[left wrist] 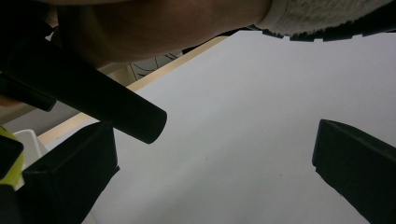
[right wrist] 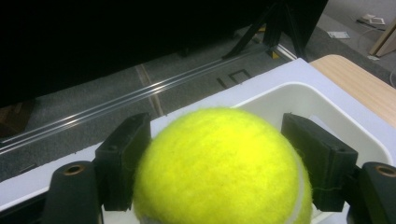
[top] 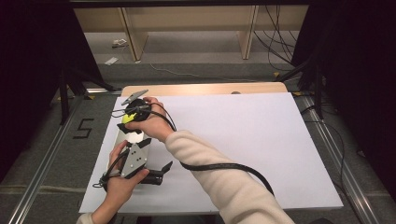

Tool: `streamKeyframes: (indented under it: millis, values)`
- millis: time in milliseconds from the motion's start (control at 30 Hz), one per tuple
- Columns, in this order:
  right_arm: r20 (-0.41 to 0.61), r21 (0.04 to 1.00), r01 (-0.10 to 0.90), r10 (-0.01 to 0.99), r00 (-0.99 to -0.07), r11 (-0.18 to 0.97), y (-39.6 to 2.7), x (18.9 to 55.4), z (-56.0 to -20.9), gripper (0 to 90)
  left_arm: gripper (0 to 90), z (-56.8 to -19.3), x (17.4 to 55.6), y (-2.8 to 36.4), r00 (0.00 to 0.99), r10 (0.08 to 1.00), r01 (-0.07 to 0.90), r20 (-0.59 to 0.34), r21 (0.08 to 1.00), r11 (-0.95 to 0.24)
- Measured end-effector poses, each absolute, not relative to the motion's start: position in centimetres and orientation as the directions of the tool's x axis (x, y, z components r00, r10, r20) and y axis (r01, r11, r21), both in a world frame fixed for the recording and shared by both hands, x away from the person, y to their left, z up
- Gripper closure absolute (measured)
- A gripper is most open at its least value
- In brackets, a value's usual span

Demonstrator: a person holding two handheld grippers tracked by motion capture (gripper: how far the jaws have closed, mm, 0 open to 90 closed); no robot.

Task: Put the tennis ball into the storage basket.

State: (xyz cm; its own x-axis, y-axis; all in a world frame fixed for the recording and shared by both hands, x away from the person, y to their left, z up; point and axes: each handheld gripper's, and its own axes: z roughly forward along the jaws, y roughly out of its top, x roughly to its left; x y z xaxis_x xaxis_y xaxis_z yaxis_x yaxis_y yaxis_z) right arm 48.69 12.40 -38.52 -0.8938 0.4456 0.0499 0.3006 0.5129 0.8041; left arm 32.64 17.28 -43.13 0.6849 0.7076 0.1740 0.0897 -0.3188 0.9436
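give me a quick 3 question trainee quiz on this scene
1. True or false: the right gripper is shut on the tennis ball.
2. What is under the ball: a) white tray b) cardboard box c) bare floor?
3. What is between the left gripper fingers?

Key: 1 true. 2 a. 3 nothing; they stand apart over the white board.

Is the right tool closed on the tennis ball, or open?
Closed on it: in the right gripper view both black jaws press the sides of the tennis ball, above the white tray.
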Motion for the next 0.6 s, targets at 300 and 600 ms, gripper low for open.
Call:
streamKeyframes:
  millis: [300, 600]
  values:
    - [0.051, 0.804, 0.304, 0.449, -0.892, 0.511, 12.54, 48.82, -38.69, 26.9, 0.0, -43.14, 32.64, 17.22, 0.686, 0.706, 0.090, 0.175, 0.943, -0.321]
    - [0.055, 0.796, 0.310, 0.447, -0.893, 0.520, 12.73, 48.92, -39.00, 26.8, 0.0, -43.16, 32.64, 17.24, 0.686, 0.707, 0.094, 0.170, 0.944, -0.318]
